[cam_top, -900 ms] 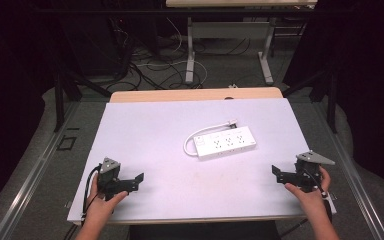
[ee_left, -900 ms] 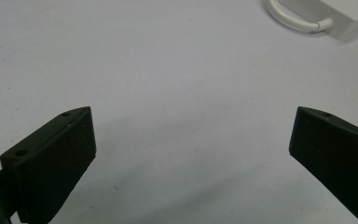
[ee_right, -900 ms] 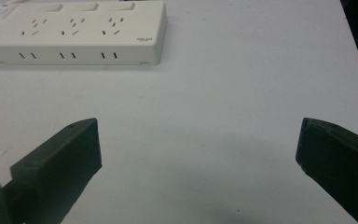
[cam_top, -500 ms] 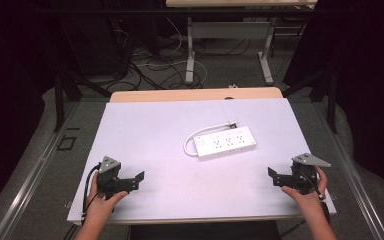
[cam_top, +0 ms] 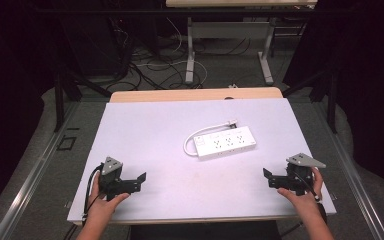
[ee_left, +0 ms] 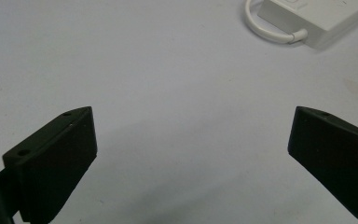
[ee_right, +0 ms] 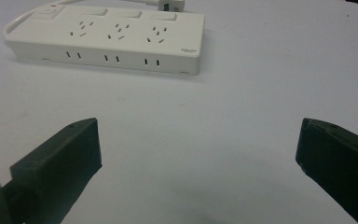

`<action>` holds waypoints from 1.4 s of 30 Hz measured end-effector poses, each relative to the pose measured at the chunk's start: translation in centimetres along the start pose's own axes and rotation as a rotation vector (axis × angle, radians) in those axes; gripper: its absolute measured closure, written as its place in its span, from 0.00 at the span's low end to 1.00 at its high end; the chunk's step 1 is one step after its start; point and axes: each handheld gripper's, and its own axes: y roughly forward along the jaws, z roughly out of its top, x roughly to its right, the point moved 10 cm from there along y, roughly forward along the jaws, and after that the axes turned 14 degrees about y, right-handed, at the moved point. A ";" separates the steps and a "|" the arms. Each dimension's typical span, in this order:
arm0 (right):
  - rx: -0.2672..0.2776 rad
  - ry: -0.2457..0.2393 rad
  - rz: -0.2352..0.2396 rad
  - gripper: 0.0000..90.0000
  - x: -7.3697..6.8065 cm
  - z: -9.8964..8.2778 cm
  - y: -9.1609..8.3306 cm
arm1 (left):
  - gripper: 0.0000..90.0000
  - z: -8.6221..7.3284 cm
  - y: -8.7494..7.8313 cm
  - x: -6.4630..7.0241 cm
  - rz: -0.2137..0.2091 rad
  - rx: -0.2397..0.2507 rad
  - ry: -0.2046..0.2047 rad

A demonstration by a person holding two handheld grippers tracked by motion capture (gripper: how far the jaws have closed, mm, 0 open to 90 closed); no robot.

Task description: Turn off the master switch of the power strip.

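One white power strip (cam_top: 225,141) lies flat near the middle of the white table (cam_top: 145,125), a little toward the far right, with its short white cable (cam_top: 189,142) curling in a loop from its left end and its plug (cam_top: 231,122) resting just behind the body. Three rows of sockets face up, and in the right gripper view the strip (ee_right: 107,39) sits ahead of the jaws with its long side turned toward them. Both tools are well apart from it: the right gripper (cam_top: 270,178) rests near the front right edge and the left gripper (cam_top: 139,181) near the front left, each held by a hand, and each has its jaws spread wide with nothing between them. From here I think the main risk is the low, smooth body. If the jaws come down on its long flat top instead of across its narrow width, they can slide off or push the strip over the table. The loose cable loop can also catch on a jaw and drag the strip sideways. A grip at one end only may let the other end tip down. The left gripper, coming from the cable side (ee_left: 272,32), may pinch the cable instead of the body.
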 end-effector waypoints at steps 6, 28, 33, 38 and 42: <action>-0.013 0.013 0.023 0.00 -1.2 0.2 -0.2 | 0.02 0.0 0.0 0.3 -0.009 -0.001 0.002; -0.052 -0.037 0.063 0.06 -4.5 1.4 0.6 | 0.03 0.0 0.0 0.4 -0.018 0.009 -0.010; -0.057 -0.052 0.058 0.11 -4.9 1.7 0.7 | 0.03 0.0 0.0 0.4 -0.017 0.007 -0.012; -0.067 -0.057 0.069 0.16 -5.5 1.8 1.0 | 0.03 0.0 0.0 0.4 -0.019 0.006 -0.013; -0.070 -0.067 0.077 0.17 -6.0 2.0 1.3 | 0.03 0.0 0.0 0.4 -0.018 0.011 -0.015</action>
